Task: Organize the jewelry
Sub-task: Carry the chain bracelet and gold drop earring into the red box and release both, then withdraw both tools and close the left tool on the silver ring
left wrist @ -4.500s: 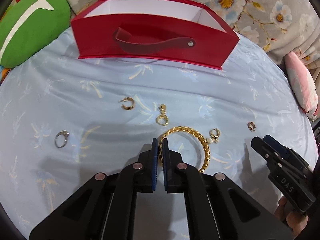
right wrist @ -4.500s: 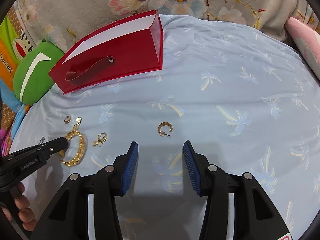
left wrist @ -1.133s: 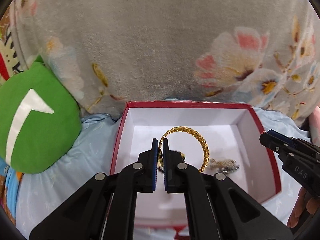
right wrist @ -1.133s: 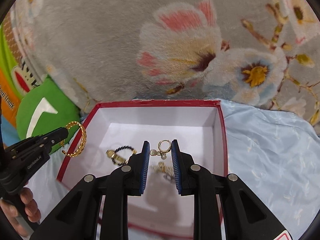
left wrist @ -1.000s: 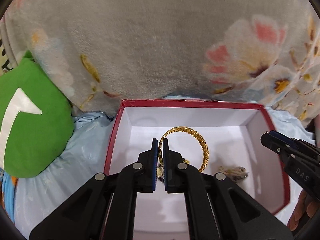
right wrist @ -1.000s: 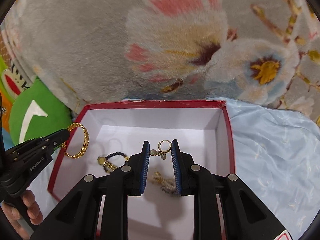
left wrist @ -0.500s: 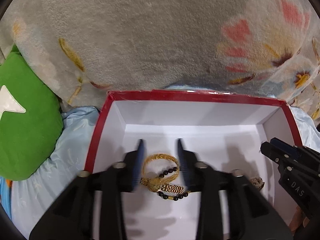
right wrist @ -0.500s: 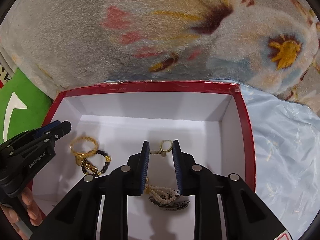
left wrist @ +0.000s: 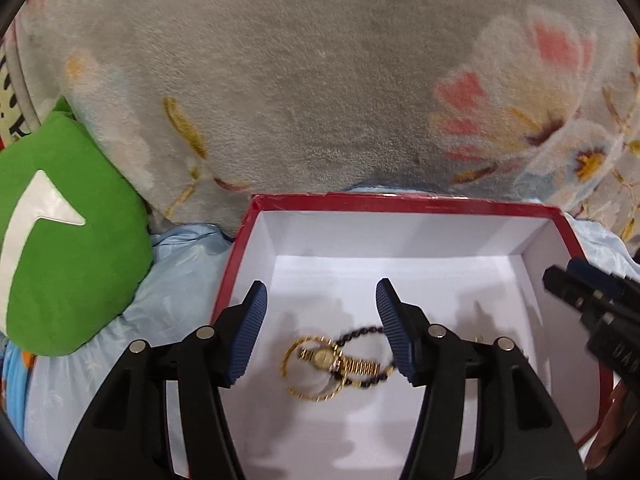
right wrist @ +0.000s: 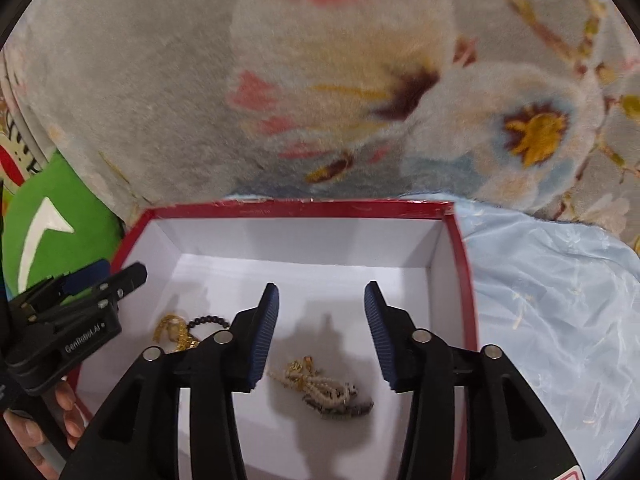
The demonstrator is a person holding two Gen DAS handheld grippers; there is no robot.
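A red box (left wrist: 400, 203) with a white inside lies open under both grippers; it also shows in the right wrist view (right wrist: 304, 208). My left gripper (left wrist: 320, 332) is open and empty above the gold bangle (left wrist: 308, 376), which lies on the box floor with a gold watch (left wrist: 340, 360) and a black bead bracelet (left wrist: 360, 330). My right gripper (right wrist: 320, 332) is open and empty above a pile of pearl and gold pieces (right wrist: 320, 388). The small gold earring is somewhere in that pile; I cannot pick it out.
A grey floral blanket (left wrist: 320, 80) rises behind the box. A green cushion (left wrist: 60, 240) lies to its left. Light blue sheet (right wrist: 552, 300) spreads right of the box. Each gripper shows at the edge of the other's view.
Both grippers have opened over the box. The gold bangle has dropped from the left gripper onto the box floor, and the small earring has left the right gripper.
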